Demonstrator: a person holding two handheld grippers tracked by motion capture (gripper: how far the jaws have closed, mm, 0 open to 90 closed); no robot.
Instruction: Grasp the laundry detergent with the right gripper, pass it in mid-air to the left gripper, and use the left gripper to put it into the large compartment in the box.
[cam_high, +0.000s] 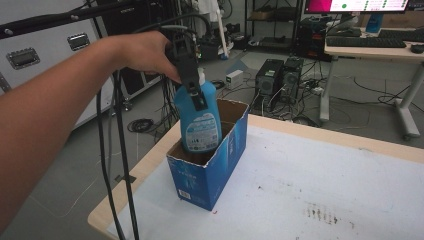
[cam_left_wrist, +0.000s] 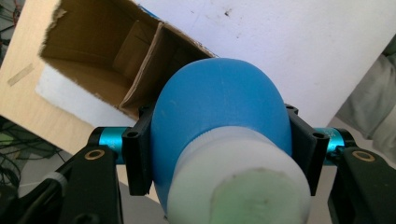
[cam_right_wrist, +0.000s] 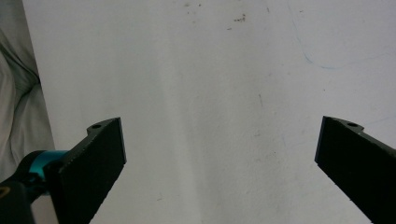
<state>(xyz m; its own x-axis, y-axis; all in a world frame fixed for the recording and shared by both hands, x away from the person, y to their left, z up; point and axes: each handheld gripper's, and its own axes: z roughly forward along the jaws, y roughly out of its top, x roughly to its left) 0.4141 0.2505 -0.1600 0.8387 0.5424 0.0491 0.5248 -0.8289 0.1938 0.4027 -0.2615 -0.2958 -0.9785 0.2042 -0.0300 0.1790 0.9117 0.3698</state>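
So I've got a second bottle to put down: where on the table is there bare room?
The white table top is bare right of the blue box, out to its far and right edges. It is crowded at the left corner, where the left tool holds the blue bottle in the box.

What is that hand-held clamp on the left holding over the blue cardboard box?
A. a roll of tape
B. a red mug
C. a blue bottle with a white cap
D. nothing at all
C: the left gripper has its jaws closed on the sides of a blue bottle with a white cap, its lower part inside the open cardboard box.
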